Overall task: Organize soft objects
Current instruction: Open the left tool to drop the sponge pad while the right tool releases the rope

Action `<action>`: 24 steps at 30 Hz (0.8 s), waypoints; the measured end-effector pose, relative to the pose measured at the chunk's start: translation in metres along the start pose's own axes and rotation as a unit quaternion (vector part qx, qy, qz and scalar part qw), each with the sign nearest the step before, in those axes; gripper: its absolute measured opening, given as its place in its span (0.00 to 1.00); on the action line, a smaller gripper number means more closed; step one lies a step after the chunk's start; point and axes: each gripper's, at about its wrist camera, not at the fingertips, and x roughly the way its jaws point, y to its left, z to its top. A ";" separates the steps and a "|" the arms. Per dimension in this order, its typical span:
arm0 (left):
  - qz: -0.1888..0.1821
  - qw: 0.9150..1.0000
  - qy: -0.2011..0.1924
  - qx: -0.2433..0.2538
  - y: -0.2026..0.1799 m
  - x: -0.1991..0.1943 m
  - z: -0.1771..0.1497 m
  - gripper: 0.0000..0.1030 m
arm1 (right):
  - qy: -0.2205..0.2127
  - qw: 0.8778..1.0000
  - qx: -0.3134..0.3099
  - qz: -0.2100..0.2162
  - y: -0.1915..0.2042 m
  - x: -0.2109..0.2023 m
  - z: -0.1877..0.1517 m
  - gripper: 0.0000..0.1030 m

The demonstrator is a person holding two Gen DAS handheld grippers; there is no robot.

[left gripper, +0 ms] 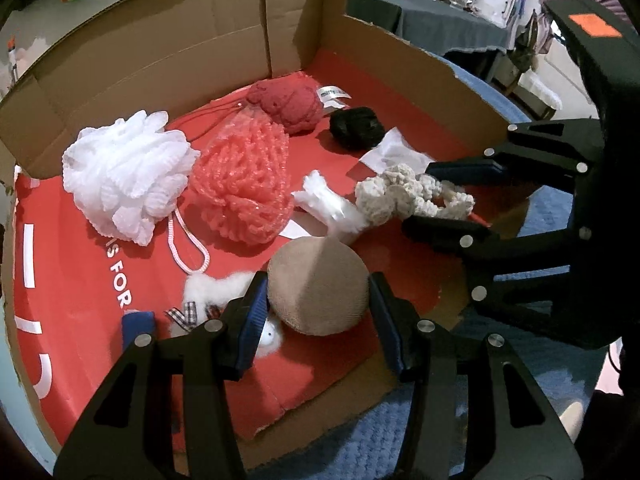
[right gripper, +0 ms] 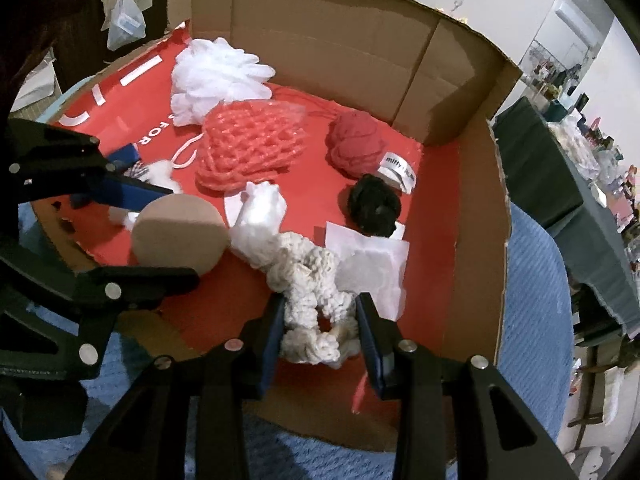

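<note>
A cardboard box (left gripper: 160,64) with a red floor holds the soft things. My left gripper (left gripper: 318,294) has its fingers against both sides of a tan round sponge (left gripper: 318,286), which also shows in the right wrist view (right gripper: 180,234). My right gripper (right gripper: 320,326) has its fingers around a cream crocheted toy (right gripper: 308,288), seen from the left wrist too (left gripper: 404,194). A white mesh pouf (left gripper: 124,172), a coral pouf (left gripper: 244,184), a dark red yarn ball (left gripper: 292,104), a black ball (left gripper: 356,126) and white fluff (left gripper: 332,204) lie on the floor.
The box sits on a blue knitted cloth (right gripper: 532,280). A white paper (right gripper: 368,264) lies beside the crocheted toy. A small white plush with a blue part (left gripper: 138,322) lies under my left fingers. A dark-covered cluttered table (right gripper: 568,176) stands to the right.
</note>
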 end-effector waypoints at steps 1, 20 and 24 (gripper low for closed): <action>0.003 1.000 0.000 0.001 0.001 0.001 0.000 0.47 | -0.002 1.000 0.000 0.002 0.000 0.001 0.002 0.38; 0.010 1.000 -0.013 -0.002 0.009 0.013 0.003 0.64 | -0.007 1.000 0.000 0.009 -0.004 0.006 0.006 0.44; 0.011 1.000 -0.023 -0.007 0.011 0.007 0.001 0.64 | -0.011 1.000 -0.005 0.007 -0.001 0.001 0.005 0.50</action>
